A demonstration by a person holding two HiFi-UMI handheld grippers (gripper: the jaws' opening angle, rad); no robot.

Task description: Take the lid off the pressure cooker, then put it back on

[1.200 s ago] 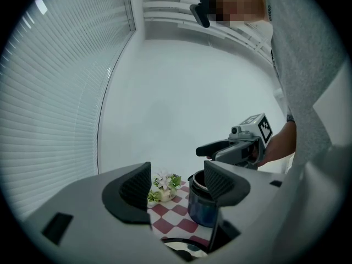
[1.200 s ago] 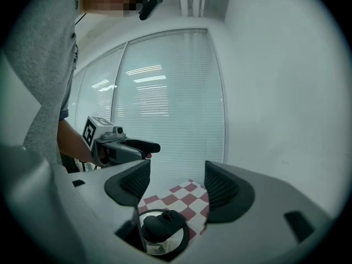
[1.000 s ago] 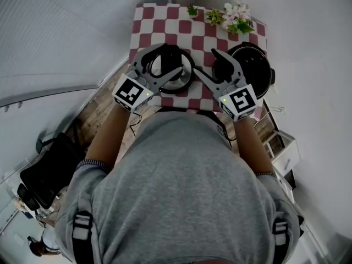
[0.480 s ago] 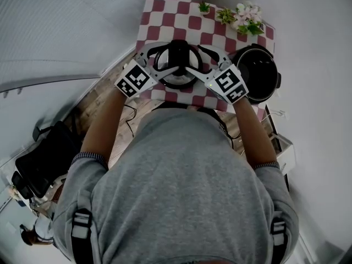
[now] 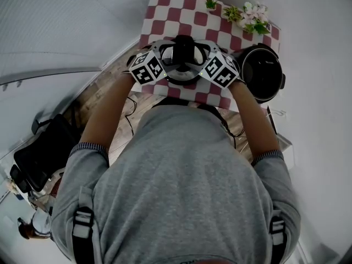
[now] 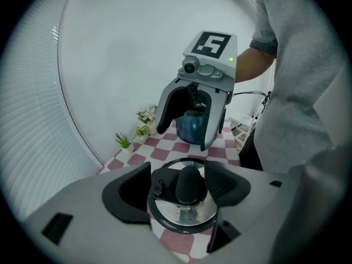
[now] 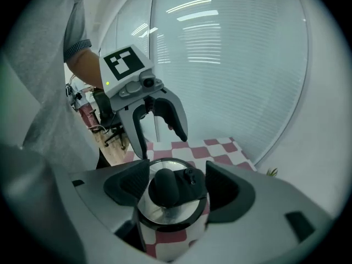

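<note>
The pressure cooker's steel lid, with its black handle, lies flat on the checkered table. The black pot stands uncovered to its right. My left gripper and right gripper face each other across the lid. In the left gripper view the left gripper is open, with the handle between its pads and gaps on both sides. The right gripper view shows the same: the right gripper is open around the handle, not touching it.
Small potted plants and flowers stand along the table's far edge. A black chair is on the floor at the left. A white rack stands at the right, below the pot.
Both grippers have come down and inward from above the table. They now sit on either side of the lid's handle. The lid and the pot have not moved.
</note>
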